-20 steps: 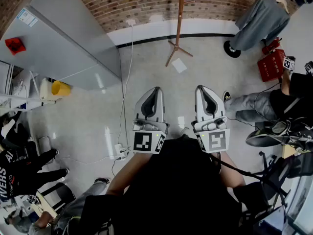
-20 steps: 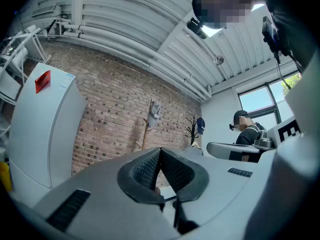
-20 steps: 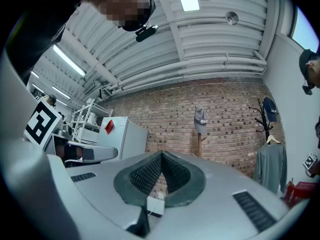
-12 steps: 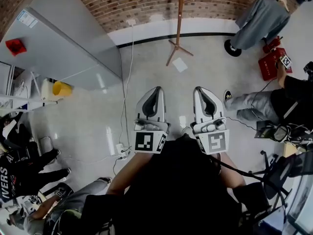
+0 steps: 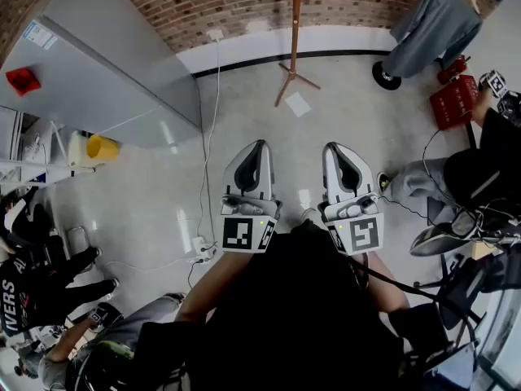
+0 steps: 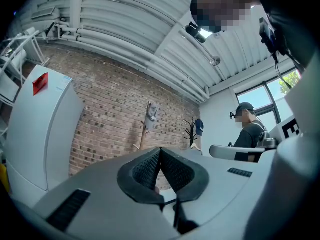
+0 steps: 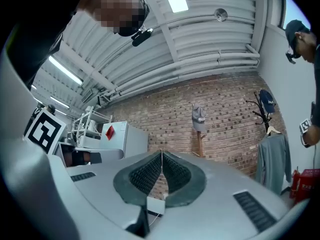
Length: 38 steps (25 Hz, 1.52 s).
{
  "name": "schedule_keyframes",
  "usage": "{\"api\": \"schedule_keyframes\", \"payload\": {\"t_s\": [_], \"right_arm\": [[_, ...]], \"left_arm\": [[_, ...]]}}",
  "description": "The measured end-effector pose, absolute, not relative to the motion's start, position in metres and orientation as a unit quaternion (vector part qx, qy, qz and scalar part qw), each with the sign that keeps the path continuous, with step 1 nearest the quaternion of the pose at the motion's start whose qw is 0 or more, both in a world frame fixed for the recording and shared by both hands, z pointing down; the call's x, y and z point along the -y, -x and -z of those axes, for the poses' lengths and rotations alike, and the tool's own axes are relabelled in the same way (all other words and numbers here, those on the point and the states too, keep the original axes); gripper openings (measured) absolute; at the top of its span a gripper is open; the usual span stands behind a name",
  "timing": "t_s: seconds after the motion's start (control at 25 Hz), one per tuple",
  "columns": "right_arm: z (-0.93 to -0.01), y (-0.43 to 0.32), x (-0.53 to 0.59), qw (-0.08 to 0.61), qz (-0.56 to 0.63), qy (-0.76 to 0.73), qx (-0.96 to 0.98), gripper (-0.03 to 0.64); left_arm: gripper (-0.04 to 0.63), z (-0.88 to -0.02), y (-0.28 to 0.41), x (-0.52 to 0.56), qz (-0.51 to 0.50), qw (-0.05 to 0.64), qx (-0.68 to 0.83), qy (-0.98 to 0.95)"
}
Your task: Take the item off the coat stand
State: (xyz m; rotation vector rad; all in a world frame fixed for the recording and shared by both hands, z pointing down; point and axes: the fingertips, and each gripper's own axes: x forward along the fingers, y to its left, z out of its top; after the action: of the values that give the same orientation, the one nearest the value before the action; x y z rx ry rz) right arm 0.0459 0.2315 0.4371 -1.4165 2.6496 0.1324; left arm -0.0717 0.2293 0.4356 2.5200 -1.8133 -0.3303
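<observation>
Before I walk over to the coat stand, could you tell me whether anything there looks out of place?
A white sheet of paper lies loose on the floor beside the feet of the coat stand, and a white cable trails past on its left.

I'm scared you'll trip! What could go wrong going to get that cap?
1. The white cable lies along the floor beside the way to the coat stand; a foot might catch it.
2. The left gripper and right gripper are both shut, so one must open first or it could knock the grey cap down.
</observation>
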Motion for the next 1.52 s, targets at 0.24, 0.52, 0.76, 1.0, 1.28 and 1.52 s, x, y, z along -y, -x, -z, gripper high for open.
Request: {"api": "schedule_keyframes", "payload": {"t_s": [0.24, 0.52, 0.76, 1.0, 1.28, 1.52], "right_arm": [[-0.439, -0.068, -0.226, 0.080, -0.036, 0.456, -0.885, 0.018], [-0.437, -0.093, -0.221, 0.086, -0.033, 0.436, -0.895, 0.018], [-0.450, -0.115, -0.207, 0.074, -0.028, 0.398, -0.914, 0.017], [-0.457, -0.123, -0.189, 0.073, -0.009, 0.394, -0.916, 0.018], [-0.465, -0.111, -0.128, 0.074, -0.033, 0.415, -0.906, 0.018], [-0.461, -0.078, -0.033, 0.066, -0.013, 0.427, -0.902, 0.018]], "left_arm": [[0.015, -0.439, 0.055, -0.223, 0.104, 0.002, 0.589, -0.802], [0.015, -0.450, 0.029, -0.222, 0.081, 0.015, 0.579, -0.811], [0.015, -0.468, 0.005, -0.210, 0.056, 0.044, 0.596, -0.800], [0.015, -0.469, -0.009, -0.178, 0.065, 0.049, 0.578, -0.812], [0.015, -0.488, 0.007, -0.114, 0.106, 0.069, 0.561, -0.818], [0.015, -0.472, 0.014, -0.021, 0.119, 0.063, 0.506, -0.852]]}}
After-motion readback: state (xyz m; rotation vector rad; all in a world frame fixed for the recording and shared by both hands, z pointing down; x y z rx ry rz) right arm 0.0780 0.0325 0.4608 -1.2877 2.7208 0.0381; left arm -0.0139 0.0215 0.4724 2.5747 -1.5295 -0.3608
